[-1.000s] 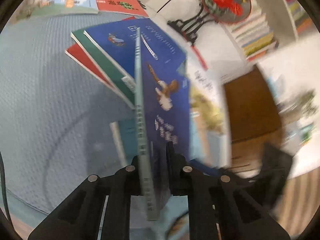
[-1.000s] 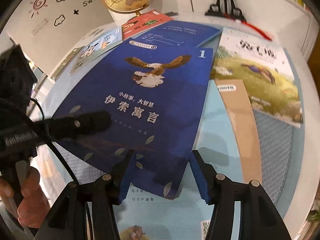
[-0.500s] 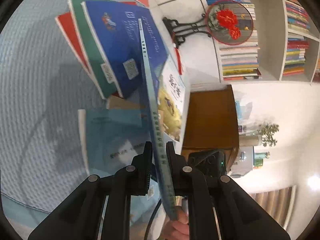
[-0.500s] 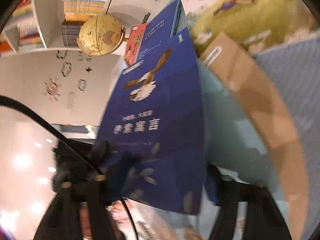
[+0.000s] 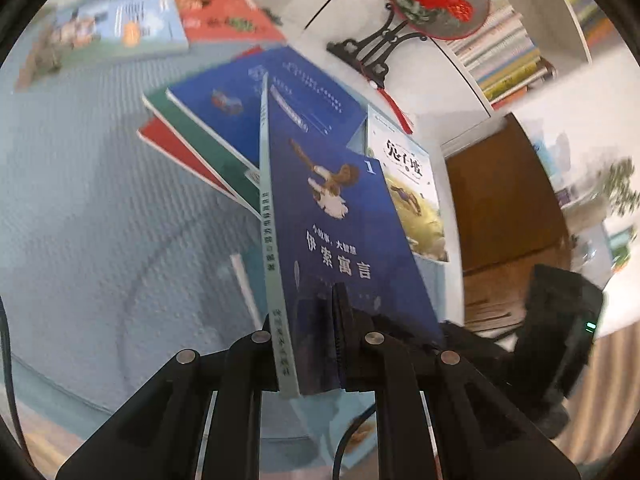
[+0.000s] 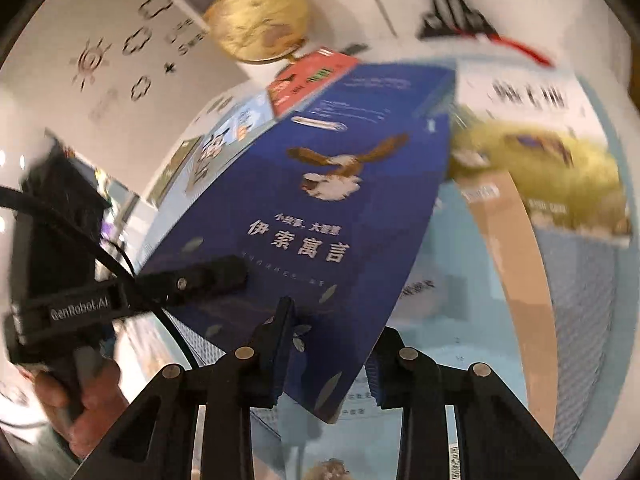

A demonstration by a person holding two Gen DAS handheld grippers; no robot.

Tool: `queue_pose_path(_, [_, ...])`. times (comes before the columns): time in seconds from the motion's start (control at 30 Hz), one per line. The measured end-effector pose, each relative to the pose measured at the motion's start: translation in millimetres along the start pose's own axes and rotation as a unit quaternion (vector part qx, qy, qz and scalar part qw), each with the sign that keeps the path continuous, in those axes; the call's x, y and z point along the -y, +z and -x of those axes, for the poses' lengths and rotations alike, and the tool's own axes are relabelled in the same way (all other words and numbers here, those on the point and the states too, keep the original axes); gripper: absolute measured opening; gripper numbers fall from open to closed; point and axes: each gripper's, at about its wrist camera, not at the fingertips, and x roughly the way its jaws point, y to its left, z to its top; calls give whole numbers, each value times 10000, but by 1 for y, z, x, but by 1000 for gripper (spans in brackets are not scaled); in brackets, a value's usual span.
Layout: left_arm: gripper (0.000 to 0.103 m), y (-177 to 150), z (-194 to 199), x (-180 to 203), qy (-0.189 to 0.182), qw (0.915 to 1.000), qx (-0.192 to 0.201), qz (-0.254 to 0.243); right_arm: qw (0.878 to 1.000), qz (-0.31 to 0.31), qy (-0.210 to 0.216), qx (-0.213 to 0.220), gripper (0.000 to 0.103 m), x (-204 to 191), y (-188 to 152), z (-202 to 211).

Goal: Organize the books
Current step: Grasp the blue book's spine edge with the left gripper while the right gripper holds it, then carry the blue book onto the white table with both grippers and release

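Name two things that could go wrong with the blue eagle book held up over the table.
1. The left gripper pinches the blue book only at its bottom edge by the spine, so the book could droop or slip out.
2. The right gripper has just been closing around a corner of the book. Whether its fingers press yet is unclear, and an off-centre pinch could bend the cover.

White walls [image 5: 472, 92]; white shelving unit [image 5: 576, 20] at rear — brown wooden door [image 5: 500, 208] adjacent; line-drawn sun and cloud wall decals [image 6: 116, 60].
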Motion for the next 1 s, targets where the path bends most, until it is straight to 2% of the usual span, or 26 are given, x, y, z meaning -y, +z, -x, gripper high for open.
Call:
queue_pose_path(0.2, [10,6,42,-10,403,9970,196,-629,9959,748,-459,204,31,-66,-1,-1])
queue_pose_path(0.4, [11,23,100,-58,189,9968,348,-689,9894,1089,-818,496,31,-143,6,-5])
queue_pose_path(0.63, [11,53,186,-135,226,9935,769,-809,9873,1160,-736,794,31,-249,35,-48])
queue_pose_path(0.77, [11,77,229,-182,371,9907,928,-926,9862,1128,-651,1019,32,-312,54,-81])
queue_pose_path(1.0, [11,110,273,-254,548,9893,1071,-830,9852,1257,-494,1054,32,-385,85,-133])
